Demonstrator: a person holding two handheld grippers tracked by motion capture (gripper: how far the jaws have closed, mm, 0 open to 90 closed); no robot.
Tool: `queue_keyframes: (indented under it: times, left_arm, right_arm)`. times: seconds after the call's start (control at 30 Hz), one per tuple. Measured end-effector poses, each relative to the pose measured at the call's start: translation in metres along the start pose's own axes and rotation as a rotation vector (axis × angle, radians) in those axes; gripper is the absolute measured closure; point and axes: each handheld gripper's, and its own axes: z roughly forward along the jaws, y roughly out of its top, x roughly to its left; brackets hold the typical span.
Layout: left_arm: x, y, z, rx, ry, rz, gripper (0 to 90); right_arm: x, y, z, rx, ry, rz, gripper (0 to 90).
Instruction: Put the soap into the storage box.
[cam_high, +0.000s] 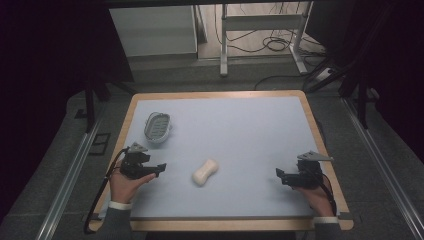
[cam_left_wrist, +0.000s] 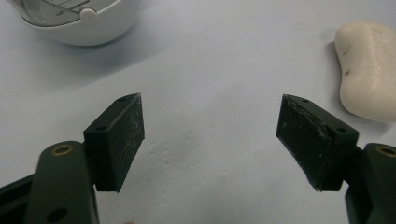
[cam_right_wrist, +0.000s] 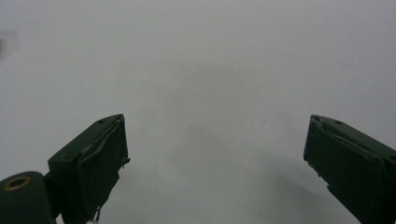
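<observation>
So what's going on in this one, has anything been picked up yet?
Not yet. A person holds a gripper in each hand over a blue-grey table mat. The left gripper is open and empty, pointing toward a cream bar of soap lying mid-table, apart from it. A white soap dish sits at the far left. The right gripper is also open, with nothing between its jaws, resting near the right edge.

No text, label, brand, number or sign could be read anywhere. The bar of soap (cam_left_wrist: 369, 70) carried faint pressed marks on its top face in the left gripper view, but they were too soft to make out as letters. The soap dish (cam_left_wrist: 79, 21) and the table (cam_high: 250, 135) bore no writing that could be told.
</observation>
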Motion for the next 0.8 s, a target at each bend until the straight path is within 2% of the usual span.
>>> queue_keyframes:
  times: [0.1, 0.23, 0.43, 0.8]
  left_arm:
    - [-0.004, 0.002, -0.002, 0.009, 0.006, 0.019, 23.5]
    - [-0.013, 0.010, -0.009, 0.006, -0.013, 0.036, 24.4]
    - [-0.012, 0.016, -0.015, 0.019, -0.021, 0.044, 24.5]
    - [-0.026, 0.036, -0.021, 0.031, -0.030, 0.119, 24.4]
  right_arm:
    - [0.000, 0.000, -0.001, 0.001, 0.001, -0.002, 6.4]
    - [0.002, 0.002, -0.005, -0.013, -0.013, -0.009, 6.8]
    - [0.005, 0.003, -0.006, -0.016, -0.030, -0.017, 7.3]
    - [0.003, 0.000, -0.008, -0.014, -0.045, -0.017, 7.9]
